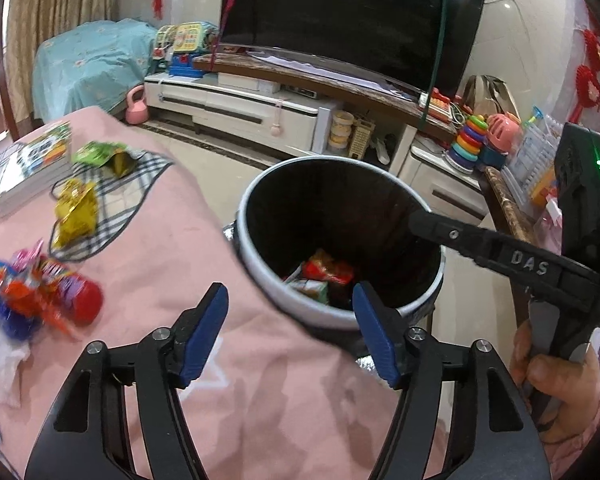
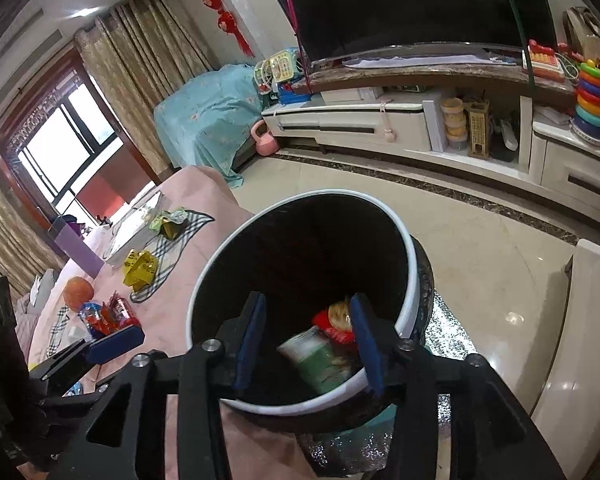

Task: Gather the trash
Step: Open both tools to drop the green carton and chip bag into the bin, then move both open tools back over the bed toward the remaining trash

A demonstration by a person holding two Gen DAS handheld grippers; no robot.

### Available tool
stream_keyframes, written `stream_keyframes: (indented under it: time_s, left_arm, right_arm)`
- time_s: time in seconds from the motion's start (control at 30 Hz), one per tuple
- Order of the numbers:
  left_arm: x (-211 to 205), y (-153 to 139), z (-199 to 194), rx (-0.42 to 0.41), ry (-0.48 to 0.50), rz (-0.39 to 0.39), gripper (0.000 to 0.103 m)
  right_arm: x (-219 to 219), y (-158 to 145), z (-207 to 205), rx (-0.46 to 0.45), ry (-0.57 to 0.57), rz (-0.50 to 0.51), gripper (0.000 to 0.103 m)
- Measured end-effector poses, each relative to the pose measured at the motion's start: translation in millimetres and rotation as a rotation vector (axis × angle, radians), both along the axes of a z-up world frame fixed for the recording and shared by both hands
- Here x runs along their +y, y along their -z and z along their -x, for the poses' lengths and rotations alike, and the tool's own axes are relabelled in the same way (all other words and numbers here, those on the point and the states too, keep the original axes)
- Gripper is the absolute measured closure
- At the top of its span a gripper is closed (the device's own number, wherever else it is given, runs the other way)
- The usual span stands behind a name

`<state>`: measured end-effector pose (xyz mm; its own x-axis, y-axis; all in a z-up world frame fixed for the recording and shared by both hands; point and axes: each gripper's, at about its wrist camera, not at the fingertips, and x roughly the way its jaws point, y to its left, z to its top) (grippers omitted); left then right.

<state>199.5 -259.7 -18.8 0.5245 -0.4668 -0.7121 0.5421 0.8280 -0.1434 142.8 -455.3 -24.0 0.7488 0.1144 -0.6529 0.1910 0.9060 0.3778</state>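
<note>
Both tongs, left (image 1: 290, 334) and right (image 2: 308, 340), gape empty over the bin (image 1: 260, 280), some wrappers (image 1: 324, 276) inside, more wrappers (image 1: 76, 212) left on the pink tabletop (image 1: 172, 240) near its bin-side edge.

Black linkage arms with silver screws carry blue-padded jaws; one arm is embossed "DAS".
</note>
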Motion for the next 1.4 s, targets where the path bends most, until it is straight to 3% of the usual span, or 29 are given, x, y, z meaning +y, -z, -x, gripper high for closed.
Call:
stream_keyframes:
  time_s: [0.13,0.3,0.8,1.4]
  left_arm:
    - [24.8,3.9,10.0,0.007,-0.042,0.011,0.033]
    - [60.3,12.0,22.6,0.025,-0.116,0.016,0.03]
    - [163.4,29.1,50.3,0.087,-0.314,0.067,0.029]
    - [252.6,41.4,67.9,0.119,-0.505,0.094,0.029]
  right_arm:
    - [10.9,-2.1,8.1,-0.022,-0.015,-0.012,0.03]
    - [32.6,-1.0,18.9,-0.042,-0.042,-0.031,0.017]
    - [111.9,7.7,30.8,-0.044,-0.168,-0.038,0.013]
    - [185.3,16.5,23.6,-0.021,-0.324,-0.025,0.013]
